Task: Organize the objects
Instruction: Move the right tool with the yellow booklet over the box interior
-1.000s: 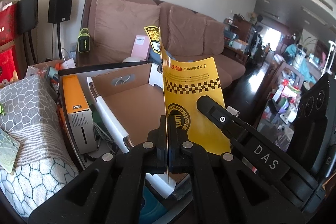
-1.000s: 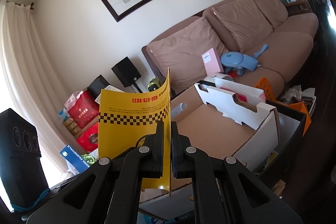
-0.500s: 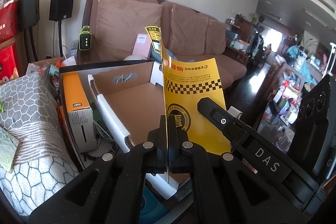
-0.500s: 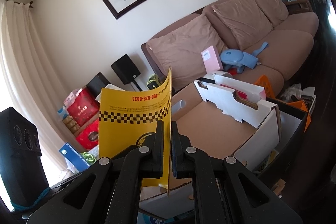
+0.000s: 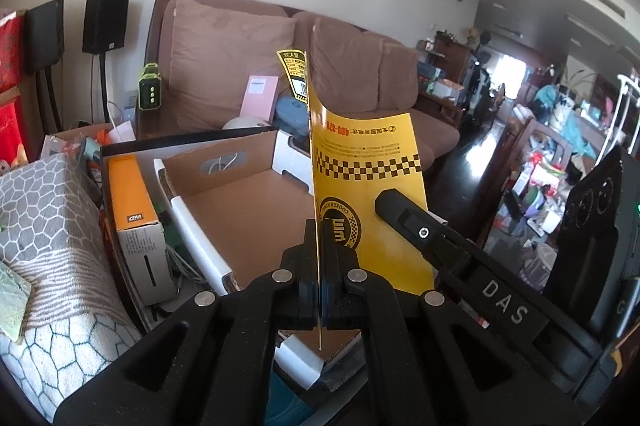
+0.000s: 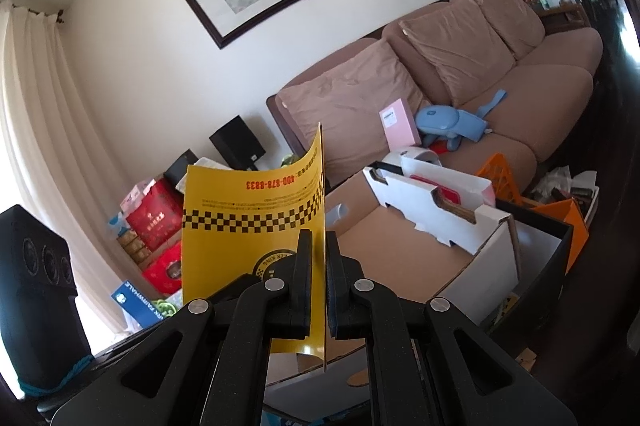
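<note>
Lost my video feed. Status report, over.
Left gripper and right gripper both shut on yellow card. Card upright above open cardboard box. Nothing blocking.

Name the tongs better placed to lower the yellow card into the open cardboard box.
Left, probably. The left tongs clamp the yellow card directly above the cardboard box; the right tongs grip its far side.

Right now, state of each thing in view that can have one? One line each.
Yellow card: held upright on edge, curved, pinched by both claws.
Left claw: shut on the card.
Right claw: shut on the card.
Cardboard box: open, flaps up, floor bare where it shows.
Orange box: closed, standing on its long edge beside the cardboard box.
Pink box: upright, leaning on the sofa cushion.
</note>
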{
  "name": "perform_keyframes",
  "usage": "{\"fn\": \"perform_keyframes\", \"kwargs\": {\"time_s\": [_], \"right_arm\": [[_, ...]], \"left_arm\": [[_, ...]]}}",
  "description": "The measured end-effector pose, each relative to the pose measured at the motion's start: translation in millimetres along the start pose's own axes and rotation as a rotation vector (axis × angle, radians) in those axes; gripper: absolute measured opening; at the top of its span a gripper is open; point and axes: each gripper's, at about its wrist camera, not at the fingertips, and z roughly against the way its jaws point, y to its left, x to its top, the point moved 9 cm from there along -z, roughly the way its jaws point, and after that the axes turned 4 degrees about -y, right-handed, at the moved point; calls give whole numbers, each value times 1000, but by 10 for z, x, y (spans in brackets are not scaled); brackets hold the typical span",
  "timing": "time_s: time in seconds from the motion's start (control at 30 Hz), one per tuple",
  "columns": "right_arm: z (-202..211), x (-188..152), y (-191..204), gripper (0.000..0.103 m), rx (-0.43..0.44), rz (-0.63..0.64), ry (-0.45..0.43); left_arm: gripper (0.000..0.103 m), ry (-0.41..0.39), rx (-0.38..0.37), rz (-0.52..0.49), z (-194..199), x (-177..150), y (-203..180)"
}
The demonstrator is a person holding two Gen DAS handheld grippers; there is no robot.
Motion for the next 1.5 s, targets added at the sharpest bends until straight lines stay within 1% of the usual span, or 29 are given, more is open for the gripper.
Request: {"fn": "perform_keyframes", "kwargs": {"time_s": [0.13,0.3,0.4,0.53,0.73,0.93,1.13,1.3,1.4,1.5], "right_arm": [[40,41,-21,6,1,8,-22],[42,67,-42,6,-4,26,-28],[-3,45,-77,6,0,21,-3],[-65,5,-113,6,2,15,33],[-97,-33,-126,6,-7,19,52],[-145,-81,-132,6,-27,36,72],[-158,-106,-155,6,-28,30,82],[-180,-125,-183,6,-47,35,95],[-199,-150,-191,6,-74,55,105],[-206,-162,-173,6,-81,68,104]], "left_arm": [[0,-3,-6,-35,-61,29,-65],[0,-14,-15,-31,-86,80,-86],[0,-3,9,-38,-114,67,-45],[0,31,21,-9,-160,5,43],[0,60,32,2,-199,-82,85],[1,80,40,7,-223,-120,92],[1,97,45,23,-248,-153,109],[1,107,63,17,-263,-170,98],[1,134,116,-1,-293,-189,136],[1,147,130,-8,-306,-199,137]]}}
